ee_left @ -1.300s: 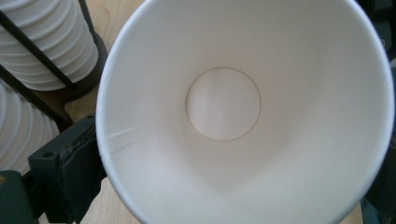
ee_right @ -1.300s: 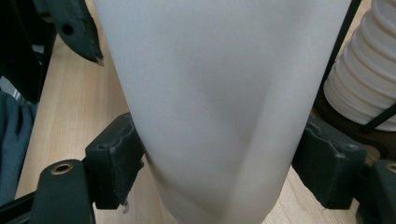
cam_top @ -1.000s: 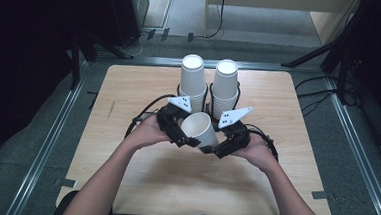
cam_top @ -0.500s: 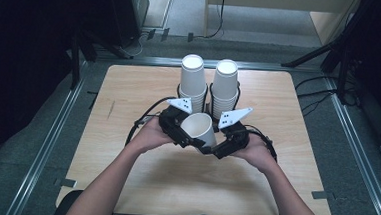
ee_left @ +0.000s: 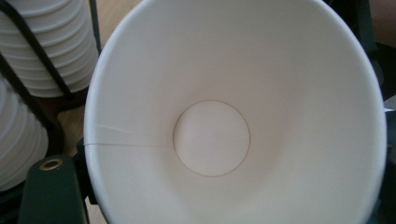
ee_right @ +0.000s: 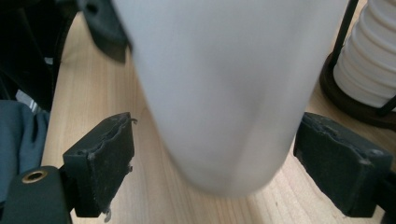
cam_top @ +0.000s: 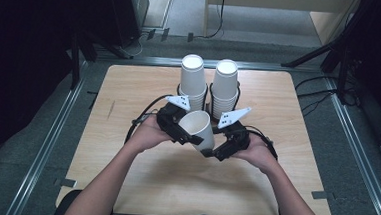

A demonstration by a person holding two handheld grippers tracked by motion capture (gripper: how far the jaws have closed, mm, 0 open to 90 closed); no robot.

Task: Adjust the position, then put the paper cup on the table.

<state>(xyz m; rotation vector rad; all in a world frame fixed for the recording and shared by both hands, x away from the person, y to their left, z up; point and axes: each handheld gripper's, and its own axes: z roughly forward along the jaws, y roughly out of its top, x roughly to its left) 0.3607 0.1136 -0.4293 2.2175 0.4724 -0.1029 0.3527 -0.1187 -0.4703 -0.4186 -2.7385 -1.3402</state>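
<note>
A single white paper cup hung tilted above the counter, just in front of the two cup stacks in their black wire holders. The left claw held the cup at its rim, one jaw showing low beside the mouth in the left gripper view, its jaws having just been closing a little on the rim. The right claw had just been opening: in the right gripper view its pads stood clear on either side of the cup's narrow base, touching nothing. The handover looked nearly done. To finish it well, the right claw should probably back straight away from the cup's base without brushing it, while the left kept a light pinch so the thin rim did not buckle.
</note>
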